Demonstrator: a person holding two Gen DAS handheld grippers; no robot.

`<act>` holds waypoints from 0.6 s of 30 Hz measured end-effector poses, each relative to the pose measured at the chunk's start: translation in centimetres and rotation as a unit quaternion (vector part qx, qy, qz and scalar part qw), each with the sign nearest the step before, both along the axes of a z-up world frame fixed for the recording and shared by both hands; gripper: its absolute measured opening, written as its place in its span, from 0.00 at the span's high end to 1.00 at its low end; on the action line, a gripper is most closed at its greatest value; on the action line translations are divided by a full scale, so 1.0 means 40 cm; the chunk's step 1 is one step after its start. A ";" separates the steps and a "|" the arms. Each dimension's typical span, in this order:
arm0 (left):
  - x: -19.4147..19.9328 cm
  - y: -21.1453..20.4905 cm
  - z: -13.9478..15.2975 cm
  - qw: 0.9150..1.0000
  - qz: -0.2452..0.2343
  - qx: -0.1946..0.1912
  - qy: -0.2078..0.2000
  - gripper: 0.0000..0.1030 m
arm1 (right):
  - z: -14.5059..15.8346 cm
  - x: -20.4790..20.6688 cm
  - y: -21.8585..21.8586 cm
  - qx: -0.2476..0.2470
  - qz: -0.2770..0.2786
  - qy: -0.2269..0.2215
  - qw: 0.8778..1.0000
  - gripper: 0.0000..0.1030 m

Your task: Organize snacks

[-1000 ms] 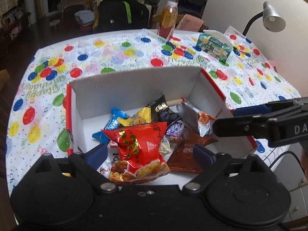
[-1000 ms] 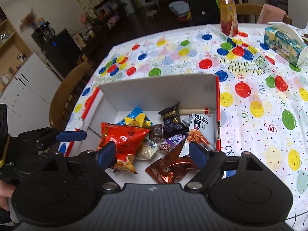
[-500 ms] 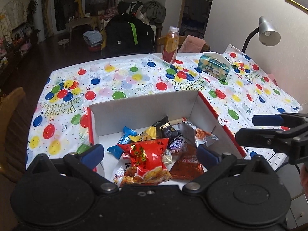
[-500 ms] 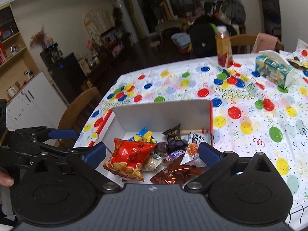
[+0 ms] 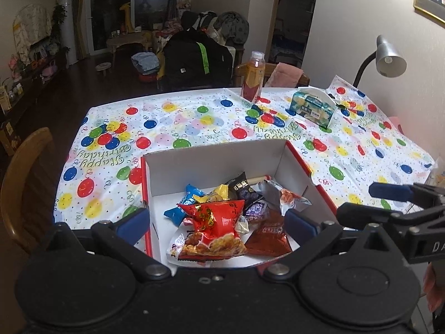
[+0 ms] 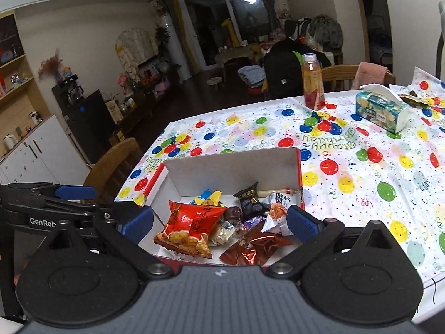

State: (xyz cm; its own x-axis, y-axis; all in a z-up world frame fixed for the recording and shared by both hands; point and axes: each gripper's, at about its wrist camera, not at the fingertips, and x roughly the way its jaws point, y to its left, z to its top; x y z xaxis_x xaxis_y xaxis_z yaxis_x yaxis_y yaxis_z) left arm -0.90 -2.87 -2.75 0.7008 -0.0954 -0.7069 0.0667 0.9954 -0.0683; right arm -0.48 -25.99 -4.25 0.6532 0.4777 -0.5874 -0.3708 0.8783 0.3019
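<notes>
A white cardboard box with red edges (image 5: 211, 164) (image 6: 230, 172) sits near the table's front edge and holds several snack packets. On top lies a red puffed packet (image 5: 214, 222) (image 6: 192, 226), with a brown foil packet (image 5: 267, 236) (image 6: 256, 247), a black packet (image 5: 242, 188) (image 6: 249, 197) and a blue one (image 5: 180, 206) around it. My left gripper (image 5: 217, 224) hangs open above the box's near side, nothing between its fingers. My right gripper (image 6: 219, 224) is likewise open and empty, held high beside it. Each gripper shows at the edge of the other's view.
A balloon-print tablecloth (image 5: 194, 122) covers the table. At the back stand a juice bottle (image 5: 253, 76) (image 6: 313, 82) and a tissue pack (image 5: 313, 110) (image 6: 382, 110). A desk lamp (image 5: 386, 57) stands at the right, a wooden chair (image 5: 25, 178) (image 6: 111, 161) at the left.
Both grippers have risen and pulled back from the box, so it looks smaller and more of the room shows. The snacks lie as before. Both stay open.
</notes>
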 end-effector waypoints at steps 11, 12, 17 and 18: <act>-0.034 -0.004 0.012 1.000 0.003 0.003 -0.024 0.00 | 0.009 -0.042 0.003 -0.008 -0.036 -0.015 0.999 0.00; -0.035 -0.001 0.012 1.000 0.005 0.002 -0.025 0.00 | 0.009 -0.044 0.003 -0.008 -0.037 -0.014 0.999 0.00; -0.043 0.012 0.011 1.000 0.014 -0.005 -0.027 0.00 | 0.005 -0.044 0.006 -0.009 -0.044 -0.008 0.999 0.00; -0.043 0.014 0.011 1.000 0.015 -0.006 -0.027 0.00 | 0.005 -0.044 0.007 -0.012 -0.048 -0.007 0.999 0.00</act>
State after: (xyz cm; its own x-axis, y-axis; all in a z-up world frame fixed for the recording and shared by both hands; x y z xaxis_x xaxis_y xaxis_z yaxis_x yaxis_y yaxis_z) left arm -2.64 -2.33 -2.33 0.7410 -0.0825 -0.6665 0.0415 0.9962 -0.0772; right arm -2.26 -25.69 -4.07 0.7038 0.3994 -0.5875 -0.2895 0.9164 0.2763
